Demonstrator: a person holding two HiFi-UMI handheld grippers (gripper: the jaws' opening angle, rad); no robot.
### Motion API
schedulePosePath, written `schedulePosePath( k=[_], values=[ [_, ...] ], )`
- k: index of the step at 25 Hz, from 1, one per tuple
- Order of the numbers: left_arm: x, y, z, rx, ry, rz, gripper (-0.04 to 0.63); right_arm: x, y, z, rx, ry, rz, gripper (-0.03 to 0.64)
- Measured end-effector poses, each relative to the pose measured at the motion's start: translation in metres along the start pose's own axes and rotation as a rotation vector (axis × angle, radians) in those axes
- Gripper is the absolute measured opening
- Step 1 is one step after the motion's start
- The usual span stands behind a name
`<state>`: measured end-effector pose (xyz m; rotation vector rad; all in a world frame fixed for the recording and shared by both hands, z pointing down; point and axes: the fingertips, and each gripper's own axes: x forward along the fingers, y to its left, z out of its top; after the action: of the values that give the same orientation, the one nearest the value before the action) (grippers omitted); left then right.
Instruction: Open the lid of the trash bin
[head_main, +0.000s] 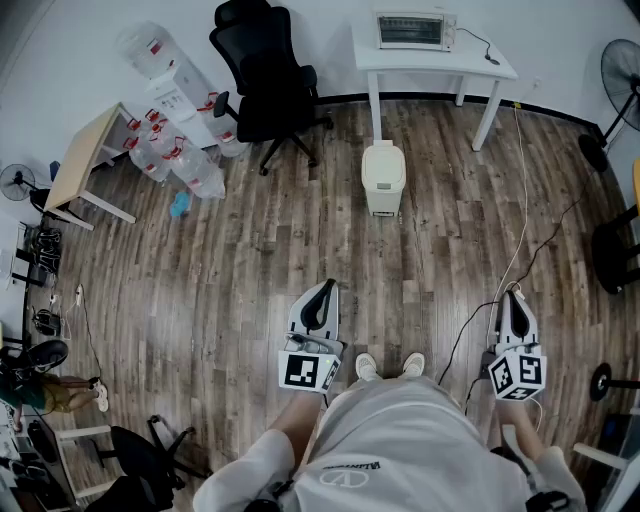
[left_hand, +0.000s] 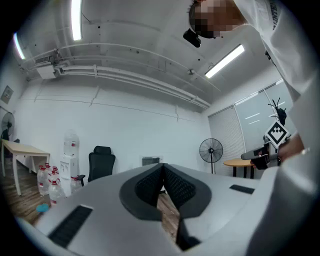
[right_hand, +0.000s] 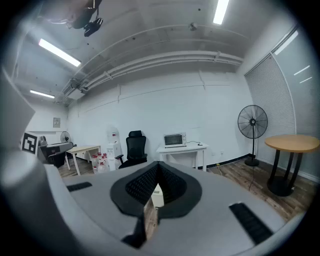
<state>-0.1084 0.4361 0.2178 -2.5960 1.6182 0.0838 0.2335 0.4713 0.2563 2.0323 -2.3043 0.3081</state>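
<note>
The cream trash bin (head_main: 383, 178) stands on the wood floor in front of the white table, with its lid down. In the head view both grippers are held low near the person's body, well short of the bin. My left gripper (head_main: 326, 285) points toward the bin with its jaws together and nothing between them. My right gripper (head_main: 512, 292) sits further right, also shut and empty. In the right gripper view a sliver of the bin (right_hand: 158, 195) shows below the closed jaws. The left gripper view shows the closed jaws with only floor behind them.
A black office chair (head_main: 262, 85) stands left of the bin. Behind the bin a white table (head_main: 430, 58) carries a toaster oven (head_main: 416, 29). Water bottles (head_main: 185, 160) cluster by a wooden table (head_main: 85, 160) at the left. A cable (head_main: 522, 230) runs across the floor at the right.
</note>
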Motion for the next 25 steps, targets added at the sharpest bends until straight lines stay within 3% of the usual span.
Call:
schedulePosePath(
  k=[14,25],
  values=[
    [-0.004,0.018,-0.003,-0.024,-0.009,-0.005,0.002,0.010,0.016,0.009,0.025,-0.026,-0.012,0.015],
    [-0.017,0.047,-0.018,-0.057,-0.001,-0.049,0.002,0.023,0.074,0.009,-0.025,-0.047,0.007,0.015]
  ],
)
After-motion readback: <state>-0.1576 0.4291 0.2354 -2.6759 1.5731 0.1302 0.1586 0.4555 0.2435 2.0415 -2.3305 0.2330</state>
